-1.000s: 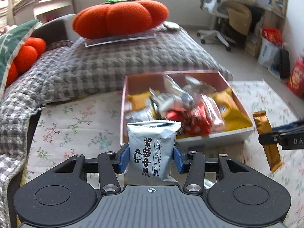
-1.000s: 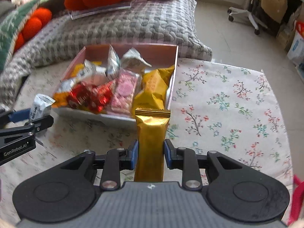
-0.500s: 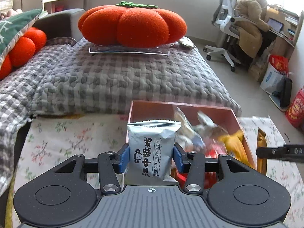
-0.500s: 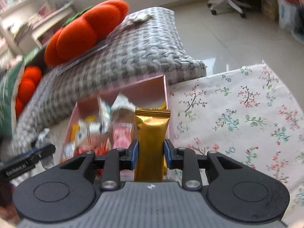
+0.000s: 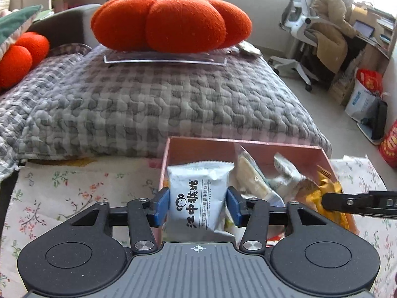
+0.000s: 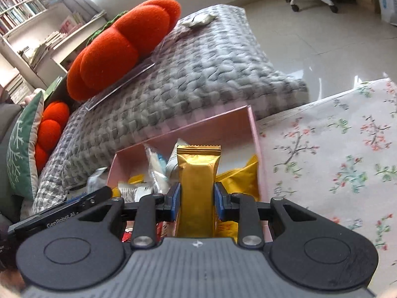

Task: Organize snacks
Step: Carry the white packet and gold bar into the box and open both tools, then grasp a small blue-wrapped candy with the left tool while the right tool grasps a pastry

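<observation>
White foil snack packet [image 5: 198,196] between the opening left gripper [image 5: 198,204] and gold bar wrapper [image 6: 197,188] clenched in the right gripper [image 6: 197,204], both over the pink cardboard box [image 5: 280,150]; early release risks landing outside.

Box [image 5: 198,149] lower centre on cloth [image 5: 62,193], packets [image 5: 273,181] inside, quilt [image 5: 148,104] behind box, pumpkin cushion [image 5: 171,22] on quilt at top centre, office chair [image 5: 300,27] upper right, bags [image 5: 364,94] at right edge.
</observation>
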A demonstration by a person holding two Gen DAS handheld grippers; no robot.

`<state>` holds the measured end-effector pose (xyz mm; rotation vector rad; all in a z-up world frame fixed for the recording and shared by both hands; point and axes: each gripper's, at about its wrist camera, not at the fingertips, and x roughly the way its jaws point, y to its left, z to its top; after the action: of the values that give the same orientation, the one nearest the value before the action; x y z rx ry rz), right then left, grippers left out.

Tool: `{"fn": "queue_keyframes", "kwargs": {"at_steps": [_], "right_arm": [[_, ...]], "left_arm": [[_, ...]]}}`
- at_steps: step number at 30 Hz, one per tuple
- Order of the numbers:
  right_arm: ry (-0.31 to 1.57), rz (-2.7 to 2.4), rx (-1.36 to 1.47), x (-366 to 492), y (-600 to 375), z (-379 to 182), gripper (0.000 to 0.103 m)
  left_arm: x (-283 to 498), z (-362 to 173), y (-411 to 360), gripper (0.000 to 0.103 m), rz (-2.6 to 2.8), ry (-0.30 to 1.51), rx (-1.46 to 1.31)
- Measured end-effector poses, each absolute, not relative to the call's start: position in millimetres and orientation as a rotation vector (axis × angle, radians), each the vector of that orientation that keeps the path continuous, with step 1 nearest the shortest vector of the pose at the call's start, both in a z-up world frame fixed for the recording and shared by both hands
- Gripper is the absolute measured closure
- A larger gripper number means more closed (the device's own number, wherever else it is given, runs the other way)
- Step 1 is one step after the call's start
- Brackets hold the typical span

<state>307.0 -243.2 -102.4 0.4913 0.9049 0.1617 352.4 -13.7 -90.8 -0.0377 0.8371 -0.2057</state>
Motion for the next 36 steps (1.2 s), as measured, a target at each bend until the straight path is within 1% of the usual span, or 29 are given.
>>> {"fn": "queue_keyframes", "kwargs": {"at_steps": [2, 4, 6, 10, 14, 18, 22, 23, 25, 26, 28, 31, 33, 36], "right_arm": [[0.908, 0.145, 0.474, 307, -239, -103, 0.074], [0.894, 0.125, 0.48, 304, -241, -99, 0.074], [0.872, 0.105, 0.483, 300, -246, -93, 0.073], [0.874, 0.088, 0.478, 290, -249, -88, 0.072], [0.92, 0.09, 0.476, 283, -246, -86, 0.072], [0.989, 0.122, 0.475, 269, -241, -86, 0.067], [1.02, 0.117, 0.448, 250, -240, -81, 0.066], [1.026, 0.117, 0.447, 246, -240, -78, 0.064], [1.056, 0.123, 0.42, 241, -239, -74, 0.055], [1.081, 0.134, 0.394, 238, -237, -74, 0.05], [1.142, 0.177, 0.333, 227, -230, -79, 0.049], [1.202, 0.21, 0.285, 210, -220, -87, 0.048], [1.242, 0.213, 0.249, 197, -212, -92, 0.046], [1.279, 0.216, 0.234, 185, -207, -98, 0.046]], "left_arm": [[350, -86, -14, 0.041, -0.208, 0.817, -0.022], [347, -76, -10, 0.038, -0.206, 0.787, -0.036], [345, -68, -3, 0.038, -0.212, 0.772, -0.075], [338, -59, 7, 0.038, -0.176, 0.789, -0.104], [317, -50, 14, 0.038, -0.164, 0.798, -0.116], [292, -47, 16, 0.038, -0.104, 0.795, -0.103], [266, -54, 11, 0.039, -0.071, 0.815, -0.086], [260, -55, 8, 0.039, -0.083, 0.82, -0.078], [248, -58, 0, 0.039, -0.127, 0.839, -0.061], [242, -60, -4, 0.039, -0.154, 0.853, -0.051], [230, -70, -17, 0.038, -0.238, 0.894, -0.01], [215, -92, -40, 0.038, -0.322, 0.967, 0.131], [210, -106, -53, 0.038, -0.344, 0.991, 0.227], [206, -119, -63, 0.038, -0.38, 1.01, 0.273]]}}
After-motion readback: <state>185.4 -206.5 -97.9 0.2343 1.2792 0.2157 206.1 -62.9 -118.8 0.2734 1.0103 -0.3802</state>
